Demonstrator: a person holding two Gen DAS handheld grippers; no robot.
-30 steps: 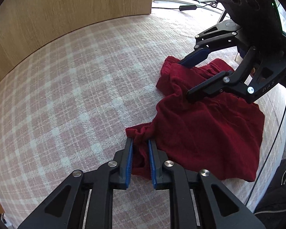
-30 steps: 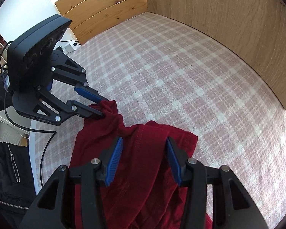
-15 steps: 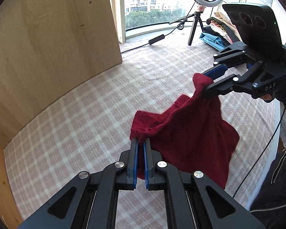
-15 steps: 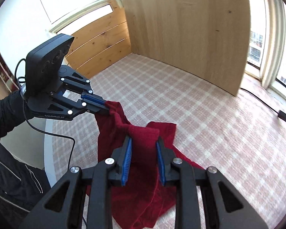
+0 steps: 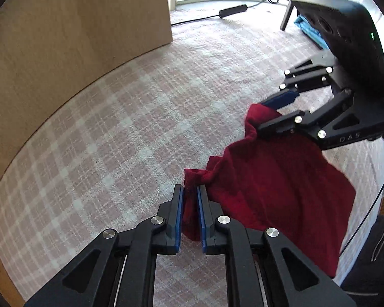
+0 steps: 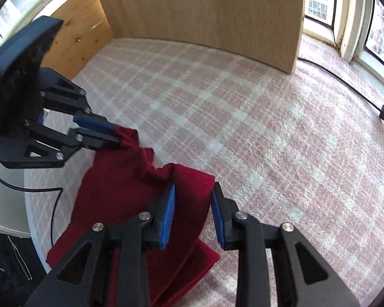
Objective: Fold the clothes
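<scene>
A pink-and-white checked cloth surface (image 5: 130, 138) is stretching out in front of a light wooden panel (image 5: 71, 28), and over its near edge a dark red knitted garment (image 5: 274, 192) is hanging between two black grippers with blue pads. The left gripper (image 5: 190, 194) is pinching one bunched corner, its jaws having just been easing apart slightly with the fabric between them. The right gripper (image 6: 193, 197) is gripping the other corner, its jaws likewise having just been widening a little around a thick fold.

Pink plaid cloth (image 5: 130, 138) over surface; wooden panel (image 6: 212, 7) upright behind; black cable (image 5: 207, 18) near window.
</scene>
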